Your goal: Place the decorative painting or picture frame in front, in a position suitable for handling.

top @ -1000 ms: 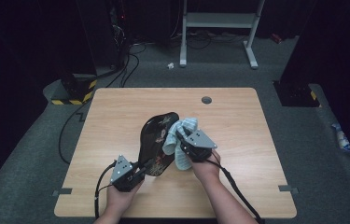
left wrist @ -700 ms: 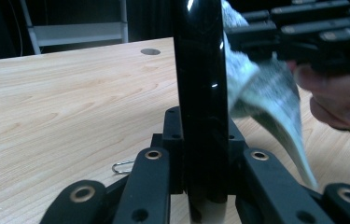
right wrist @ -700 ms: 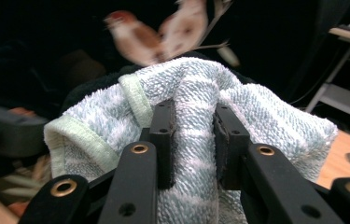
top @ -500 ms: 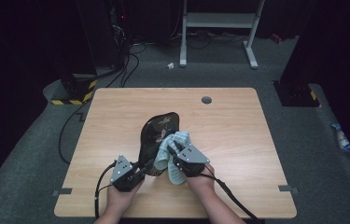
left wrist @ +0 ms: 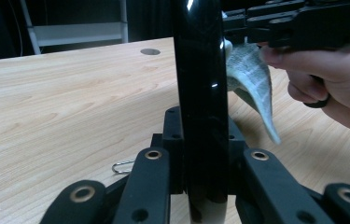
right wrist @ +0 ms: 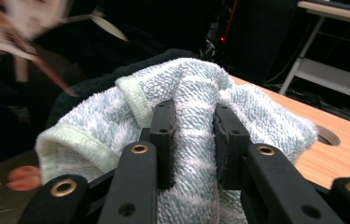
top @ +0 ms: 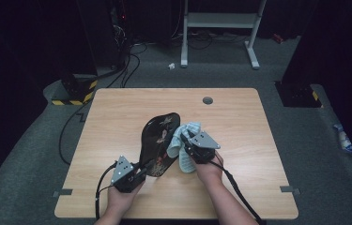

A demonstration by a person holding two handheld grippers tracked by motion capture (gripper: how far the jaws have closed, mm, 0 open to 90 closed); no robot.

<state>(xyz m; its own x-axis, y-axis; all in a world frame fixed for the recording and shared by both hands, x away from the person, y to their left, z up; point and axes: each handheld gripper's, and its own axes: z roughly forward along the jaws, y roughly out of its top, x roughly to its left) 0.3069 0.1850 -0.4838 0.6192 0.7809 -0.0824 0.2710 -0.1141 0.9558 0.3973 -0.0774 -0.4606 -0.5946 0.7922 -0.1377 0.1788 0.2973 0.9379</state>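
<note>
High view: wooden bench, rectangular, with a round grommet hole near its far edge. Black lacquered tray, oblong and decorated, stands tilted on the near-centre of the bench, its lower end clamped between the jaws of the left gripper; the left gripper view shows that tray edge-on and upright, pinched between the two black jaws. Pale blue-and-white towel, bunched, lies against the tray's right side, pinched in the narrow jaws of the right gripper; the right gripper view shows the terry cloth folded between both pads. Small metal clip lies on the bench just beside the left gripper.
</note>
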